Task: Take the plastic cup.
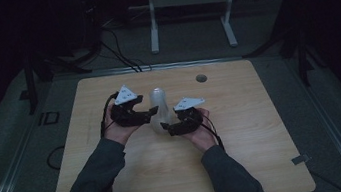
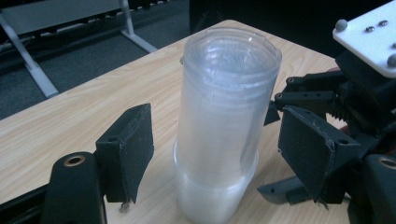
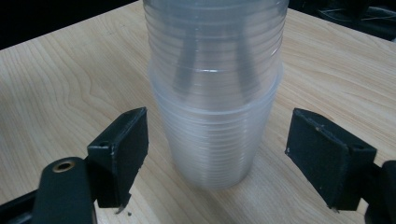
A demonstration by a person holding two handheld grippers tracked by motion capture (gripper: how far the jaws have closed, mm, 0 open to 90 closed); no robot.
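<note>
A tall stack of clear plastic cups (image 1: 159, 106) stands upright near the middle of the wooden table (image 1: 244, 131). Its upper group of cups (image 2: 229, 93) is nested in a lower group (image 3: 210, 140). My left gripper (image 1: 152, 111) comes in from the stack's left and my right gripper (image 1: 166, 126) from its right, lower down. In the left gripper view the left gripper (image 2: 222, 158) is open, with one jaw on each side of the stack and gaps showing. In the right gripper view the right gripper (image 3: 224, 156) is open and straddles the lower cups without touching them.
A round hole (image 1: 201, 78) sits in the table behind the stack. Beyond the far edge a white metal frame (image 1: 188, 2) stands on the dark floor, with cables (image 1: 120, 55) beside it. Tape (image 1: 300, 159) marks the table's near right corner. The room is dim.
</note>
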